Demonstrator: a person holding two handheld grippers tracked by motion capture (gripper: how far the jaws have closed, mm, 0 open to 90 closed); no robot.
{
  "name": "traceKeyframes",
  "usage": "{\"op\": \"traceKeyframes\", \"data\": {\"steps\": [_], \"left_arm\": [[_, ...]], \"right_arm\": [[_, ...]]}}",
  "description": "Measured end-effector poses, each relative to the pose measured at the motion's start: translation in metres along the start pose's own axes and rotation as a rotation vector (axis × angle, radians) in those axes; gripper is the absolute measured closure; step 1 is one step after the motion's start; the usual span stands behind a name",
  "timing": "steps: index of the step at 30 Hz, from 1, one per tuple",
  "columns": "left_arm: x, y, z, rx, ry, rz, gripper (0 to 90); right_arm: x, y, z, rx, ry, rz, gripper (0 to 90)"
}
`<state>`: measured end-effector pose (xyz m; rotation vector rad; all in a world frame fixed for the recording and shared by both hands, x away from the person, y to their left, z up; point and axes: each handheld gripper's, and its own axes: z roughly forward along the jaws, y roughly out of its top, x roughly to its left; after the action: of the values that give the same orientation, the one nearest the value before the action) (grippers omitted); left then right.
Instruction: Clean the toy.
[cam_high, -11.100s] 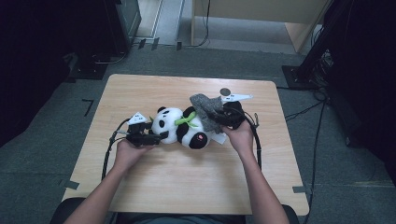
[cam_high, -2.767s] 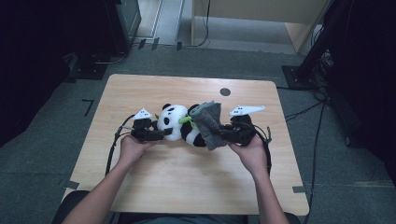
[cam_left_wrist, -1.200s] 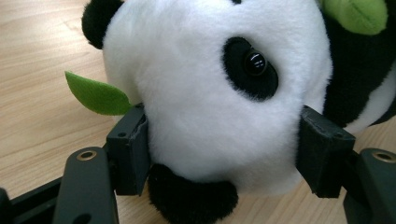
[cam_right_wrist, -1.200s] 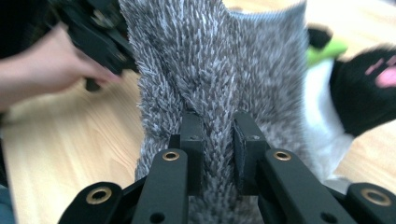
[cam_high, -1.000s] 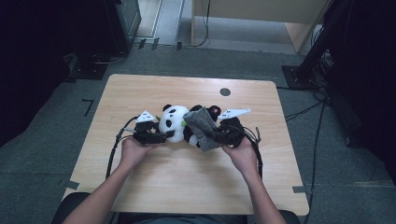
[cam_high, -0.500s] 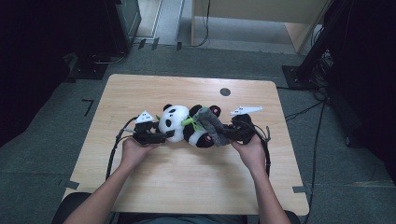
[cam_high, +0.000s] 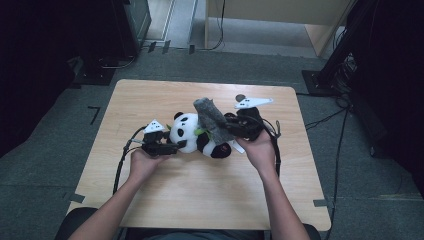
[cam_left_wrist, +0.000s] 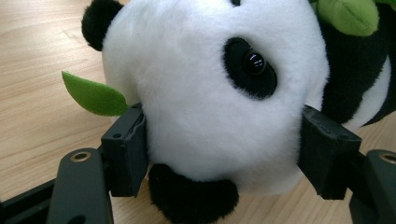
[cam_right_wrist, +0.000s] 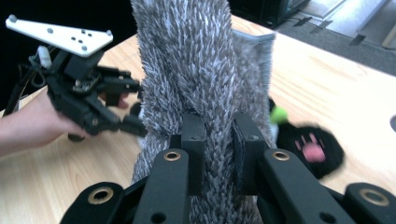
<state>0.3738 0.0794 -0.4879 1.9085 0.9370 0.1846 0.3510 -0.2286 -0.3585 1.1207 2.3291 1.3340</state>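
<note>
A black-and-white panda plush (cam_high: 190, 136) lies in the middle of the wooden table (cam_high: 200, 200). My left gripper (cam_high: 171, 148) is shut on its head, and the pads (cam_left_wrist: 126, 149) press into the white fur of the panda (cam_left_wrist: 205, 93) from both sides. A green felt leaf (cam_left_wrist: 95, 95) sticks out beside the head. My right gripper (cam_high: 234, 128) is shut on a grey fuzzy cloth (cam_high: 210, 114) and holds it raised over the panda's body. In the right gripper view the cloth (cam_right_wrist: 196, 60) stands up between my jaws (cam_right_wrist: 218, 140), with the left gripper (cam_right_wrist: 88, 102) beyond it.
A small dark round hole (cam_high: 240, 97) sits near the table's far edge. The panda's black foot with a pink paw (cam_right_wrist: 310, 149) lies right of the cloth. Cables trail from both grippers. Dark equipment and stands ring the table on the floor.
My right gripper has risen with the grey cloth, which now stands higher over the panda. The left gripper has stayed on the panda's head.
</note>
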Motion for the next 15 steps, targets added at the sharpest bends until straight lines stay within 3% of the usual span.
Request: {"op": "traceKeyframes", "data": {"steps": [6, 11, 15], "left_arm": [[0.0, -0.002, 0.0, -0.003, -0.002, -0.022, 27.2], [-0.002, -0.002, -0.001, -0.005, 0.005, -0.015, 27.3], [0.001, -0.003, 0.0, 0.004, 0.001, -0.036, 27.8]], "right_arm": [[0.013, 0.025, 0.026, 0.023, 0.003, -0.055, 78.6], [0.03, 0.031, 0.072, 0.128, 0.037, -0.095, 78.6], [0.046, 0.028, 0.105, 0.193, 0.044, -0.129, 78.4]]}}
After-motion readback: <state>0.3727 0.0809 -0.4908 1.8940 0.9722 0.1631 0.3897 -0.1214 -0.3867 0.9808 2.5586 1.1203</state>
